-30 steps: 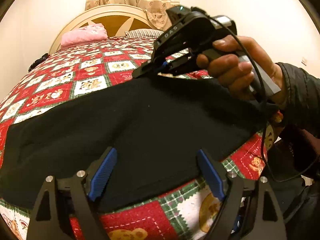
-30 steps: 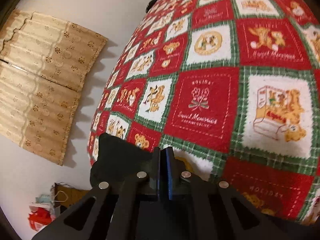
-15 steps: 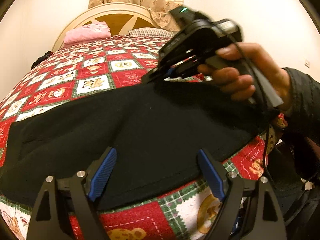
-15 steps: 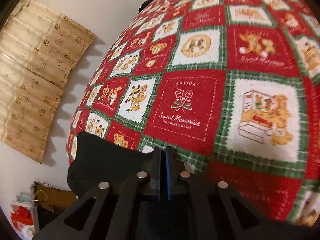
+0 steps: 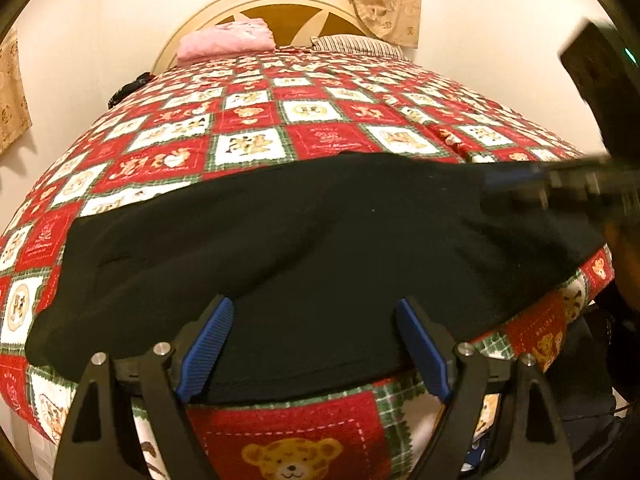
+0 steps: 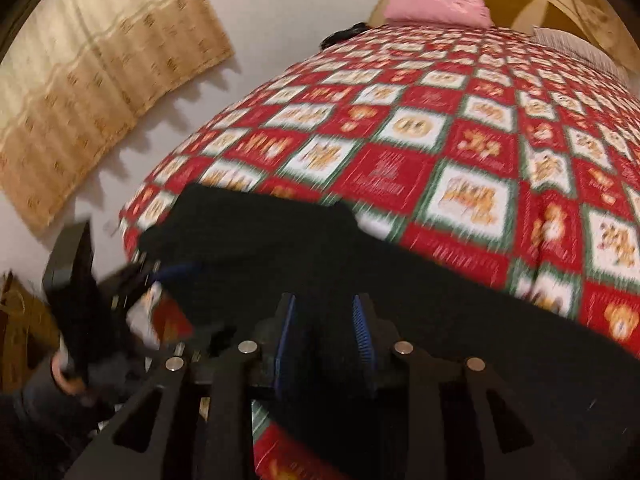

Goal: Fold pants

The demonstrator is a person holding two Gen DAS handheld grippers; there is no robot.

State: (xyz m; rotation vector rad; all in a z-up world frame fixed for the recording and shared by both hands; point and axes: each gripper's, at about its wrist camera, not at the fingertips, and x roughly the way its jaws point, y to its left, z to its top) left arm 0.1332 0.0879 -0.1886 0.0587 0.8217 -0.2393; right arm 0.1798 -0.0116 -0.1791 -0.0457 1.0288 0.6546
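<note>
The black pants (image 5: pixel 312 240) lie spread across the near edge of the bed, folded lengthwise. My left gripper (image 5: pixel 314 344) is open, its blue pads on either side of the near hem, just above the cloth. My right gripper (image 6: pixel 322 332) is open with a narrow gap, over the right end of the pants (image 6: pixel 360 280), holding nothing. In the left wrist view it shows blurred at the far right (image 5: pixel 520 184). In the right wrist view the left gripper (image 6: pixel 160 276) shows at the lower left.
The bed is covered by a red, green and white teddy-bear quilt (image 5: pixel 320 120). A pink pillow (image 5: pixel 224 40) and a striped pillow (image 5: pixel 356 44) lie by the headboard (image 5: pixel 280 8). Curtains (image 6: pixel 80 80) hang on the wall left of the bed.
My right gripper let go of the pants edge, opened and swung away to the right and back. The lifted cloth has dropped flat. The left gripper stayed in place.
</note>
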